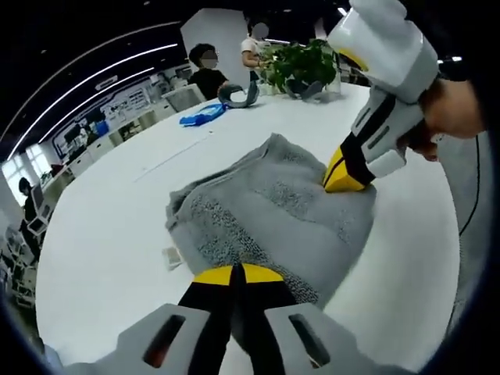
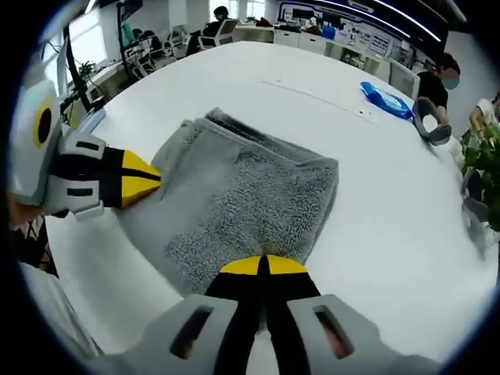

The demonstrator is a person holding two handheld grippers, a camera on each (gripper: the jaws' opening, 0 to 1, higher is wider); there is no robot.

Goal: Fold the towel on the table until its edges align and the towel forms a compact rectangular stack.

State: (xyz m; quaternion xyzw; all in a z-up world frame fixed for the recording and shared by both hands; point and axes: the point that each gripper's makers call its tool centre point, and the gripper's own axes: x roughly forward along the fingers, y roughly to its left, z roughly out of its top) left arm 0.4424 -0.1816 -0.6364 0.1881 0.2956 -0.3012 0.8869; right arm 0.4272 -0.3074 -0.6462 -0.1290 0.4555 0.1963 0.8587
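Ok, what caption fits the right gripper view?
Two shut grippers, right and left, pinch a folded grey towel on a white table.

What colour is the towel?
Grey; the towel shows best in the right gripper view.

Grey fluffy towel (image 1: 273, 215) (image 2: 234, 199), folded into thick rectangular stack, flat on white table.

Worktop (image 1: 109, 226): white and round, stretching ahead of the left claw's view.
Blue cloth (image 1: 201, 116): crumpled on the worktop, far ahead of the claw and to its left; in the right gripper view (image 2: 386, 99) it lies ahead to the right.
Potted plant (image 1: 301, 64): green leaves, at the far edge ahead.
Small white scrap (image 1: 172, 256): just left of the claw.
People (image 1: 205, 70): seated beyond the far edge.
Desks (image 2: 258, 31): beyond the worktop.
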